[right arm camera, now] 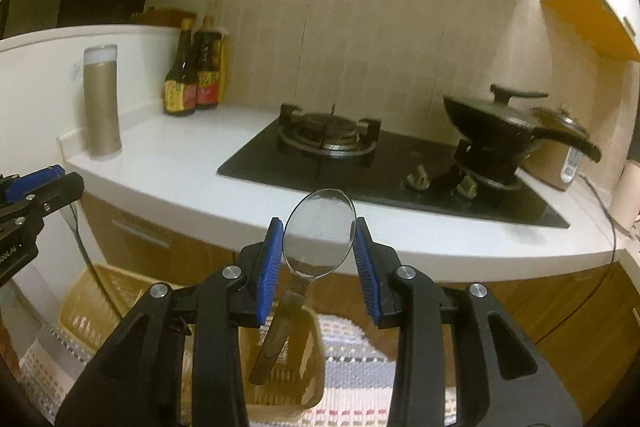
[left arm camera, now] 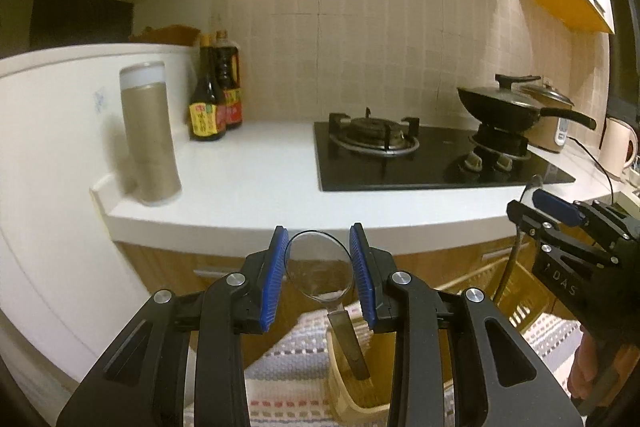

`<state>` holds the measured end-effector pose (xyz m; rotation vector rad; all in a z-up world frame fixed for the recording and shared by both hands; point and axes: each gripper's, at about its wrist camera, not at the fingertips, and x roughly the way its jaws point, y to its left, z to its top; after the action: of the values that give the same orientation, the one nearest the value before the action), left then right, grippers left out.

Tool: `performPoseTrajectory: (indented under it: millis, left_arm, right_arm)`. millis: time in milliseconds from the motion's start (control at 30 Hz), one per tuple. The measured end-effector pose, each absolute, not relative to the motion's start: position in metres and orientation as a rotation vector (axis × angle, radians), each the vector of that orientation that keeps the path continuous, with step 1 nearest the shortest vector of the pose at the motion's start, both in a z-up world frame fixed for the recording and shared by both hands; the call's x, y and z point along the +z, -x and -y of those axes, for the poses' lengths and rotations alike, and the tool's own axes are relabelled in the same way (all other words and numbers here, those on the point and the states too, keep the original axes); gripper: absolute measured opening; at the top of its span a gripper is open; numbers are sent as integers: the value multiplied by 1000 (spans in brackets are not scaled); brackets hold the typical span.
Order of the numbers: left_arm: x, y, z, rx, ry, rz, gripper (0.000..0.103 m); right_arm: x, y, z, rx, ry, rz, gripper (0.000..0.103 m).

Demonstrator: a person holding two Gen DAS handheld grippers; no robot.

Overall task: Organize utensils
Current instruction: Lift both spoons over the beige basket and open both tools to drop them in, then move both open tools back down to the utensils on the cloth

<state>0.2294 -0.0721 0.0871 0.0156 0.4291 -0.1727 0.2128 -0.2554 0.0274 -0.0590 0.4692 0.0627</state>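
With both sets of blue pads pinching a spoon by the bowl, handle hanging down, the left gripper (left arm camera: 319,269) carries its spoon (left arm camera: 320,269) and the right gripper (right arm camera: 319,261) its own spoon (right arm camera: 319,241) in front of the counter (right arm camera: 248,195). The slotted basket (right arm camera: 280,367) sits on the mat below. Best bet is probably to line each handle over a basket compartment, lower gently, and only then let go so nothing bounces out.

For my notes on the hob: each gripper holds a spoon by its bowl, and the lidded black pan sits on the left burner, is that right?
Not quite. The lidded black pan sits on the right burner; the left burner is bare, as the left wrist view shows. The left gripper and right gripper do each hold a spoon by its bowl.
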Motion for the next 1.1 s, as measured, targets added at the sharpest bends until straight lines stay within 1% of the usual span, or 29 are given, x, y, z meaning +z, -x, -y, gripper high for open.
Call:
performPoseTrajectory:
  millis: [133, 167, 200, 233, 467, 633, 767, 967, 1100]
  left_arm:
    - [87, -224, 68, -202, -4, -454, 32]
    - [88, -222, 67, -214, 4, -460, 35]
    - [89, -221, 66, -226, 14, -469, 41]
    - [91, -217, 63, -238, 30, -472, 42]
    - [106, -191, 50, -335, 118, -520, 46]
    - [115, -164, 51, -414, 124, -564, 50]
    - [110, -148, 59, -445, 86, -616, 52]
    - [74, -126, 68, -492, 41, -762, 53]
    - [37, -115, 69, -534, 30, -897, 53]
  right_arm:
    - [24, -211, 258, 126, 19, -538, 33]
    - [23, -210, 259, 140, 8, -556, 40]
    - [24, -209, 261, 165, -12, -582, 45]
    - [24, -207, 263, 176, -27, -594, 51]
    - [32, -187, 291, 255, -166, -695, 52]
    - [33, -164, 298, 282, -163, -763, 52]
    - [28, -148, 295, 284, -131, -807, 52]
    - [9, -129, 291, 314, -116, -917, 52]
    - [-21, -125, 288, 357, -139, -1057, 52]
